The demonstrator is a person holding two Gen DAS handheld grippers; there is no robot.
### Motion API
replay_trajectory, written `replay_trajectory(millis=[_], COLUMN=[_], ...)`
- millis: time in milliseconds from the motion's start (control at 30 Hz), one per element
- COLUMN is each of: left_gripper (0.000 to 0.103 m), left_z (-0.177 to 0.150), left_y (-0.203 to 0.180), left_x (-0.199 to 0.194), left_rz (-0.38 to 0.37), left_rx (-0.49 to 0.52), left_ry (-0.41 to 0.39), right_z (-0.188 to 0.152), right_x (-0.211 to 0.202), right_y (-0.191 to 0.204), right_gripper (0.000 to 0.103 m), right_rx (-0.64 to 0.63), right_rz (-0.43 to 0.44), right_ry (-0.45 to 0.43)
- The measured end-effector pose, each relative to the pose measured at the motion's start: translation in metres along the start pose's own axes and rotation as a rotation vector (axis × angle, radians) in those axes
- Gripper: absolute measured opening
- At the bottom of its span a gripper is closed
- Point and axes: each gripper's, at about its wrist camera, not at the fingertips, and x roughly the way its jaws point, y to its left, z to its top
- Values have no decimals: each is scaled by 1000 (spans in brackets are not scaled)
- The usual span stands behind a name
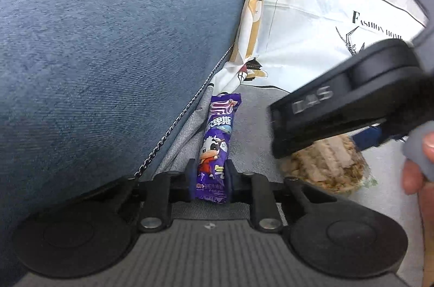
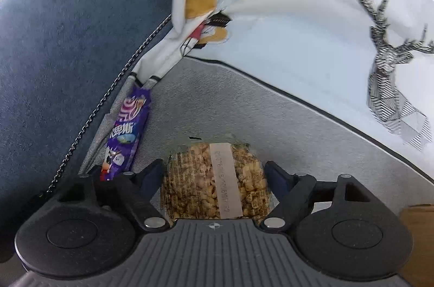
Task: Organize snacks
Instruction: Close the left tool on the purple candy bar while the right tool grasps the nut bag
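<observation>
Grippers (image 1: 210, 178) (image 2: 214, 178) flank glossy purple wrapper (image 1: 215, 140), nubbly cake (image 2: 214, 181).

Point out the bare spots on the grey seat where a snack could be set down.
Free: the grey seat fabric between the purple snack bar and the deer-print pillow, beyond the peanut brittle pack. Crowded: the crease along the blue cushion, where the bar lies and the left gripper works.

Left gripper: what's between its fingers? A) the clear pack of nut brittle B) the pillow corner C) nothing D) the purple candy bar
D: in the left wrist view the left gripper has both fingers pressed against the purple candy bar, which lies beside the blue cushion.
</observation>
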Motion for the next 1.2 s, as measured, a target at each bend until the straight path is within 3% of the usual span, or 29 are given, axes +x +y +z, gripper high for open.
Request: replay_trajectory(millis=[300,433,667,800,933,1200], left_gripper=[18,18,17,17,16,17], left_z=[-8,-22,-55,-73,-93,-110], left_y=[12,23,39,45,50,60], left_x=[-28,-52,-113,-139,-156,-173], left_rz=[-115,-184,-282,-319,-332,-317], left_rx=[-50,-52,-31,-58,-101,-162], left_ry=[93,151,203,236,290,339], right_z=[-48,-94,-200,-254,-294,-312], right_x=[-76,-125,-192,-197,-182,-152], right_y=[-12,-3,36,57,63,61], right_gripper=[81,81,81,81,81,81], right_rx=[58,68,-27,-89,-70,-109], right_rz=[-38,-37,-7,5,38,5], right_ry=[-87,-153,-269,-299,-296,-220])
